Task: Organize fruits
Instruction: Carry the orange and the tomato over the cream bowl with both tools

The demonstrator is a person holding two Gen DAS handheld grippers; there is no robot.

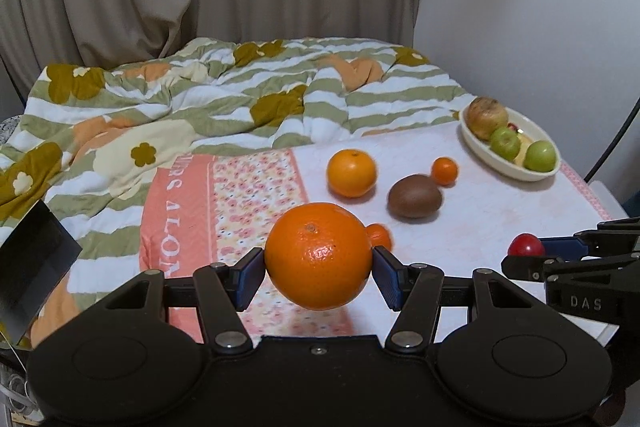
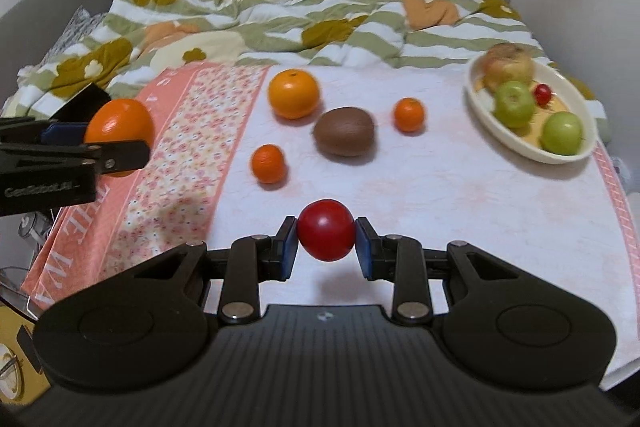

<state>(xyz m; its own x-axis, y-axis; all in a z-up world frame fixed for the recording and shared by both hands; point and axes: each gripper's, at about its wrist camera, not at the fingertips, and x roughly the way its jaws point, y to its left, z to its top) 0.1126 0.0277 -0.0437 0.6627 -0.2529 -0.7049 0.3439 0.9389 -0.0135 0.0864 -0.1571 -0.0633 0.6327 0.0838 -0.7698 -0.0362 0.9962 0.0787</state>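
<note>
**Gripping fruit in both grippers above the cloth**

Nearest to us, our left gripper (image 1: pixel 318 269) was clamped on a large orange (image 1: pixel 318 255), its blue pads pressing the fruit's two sides, the orange clear of the pink cloth (image 1: pixel 500 203) below. Our right gripper (image 2: pixel 326 247) was closed on a small red fruit (image 2: pixel 326 230), held the same way between its pads and off the cloth. Just beyond the held orange we saw a small mandarin (image 1: pixel 380 235), partly hidden behind it. Farther out lay a brown kiwi (image 1: pixel 415 196), with a second orange (image 1: pixel 351 173) to its left and another small mandarin (image 1: pixel 444 171) just beside it on the right. Farthest, at the right edge of the cloth, stood a white oval dish (image 1: pixel 480 147) holding two green apples (image 1: pixel 505 143), a brownish fruit (image 1: pixel 487 113) and a small red one. A striped, flowered quilt (image 1: pixel 180 95) lay behind.
</note>
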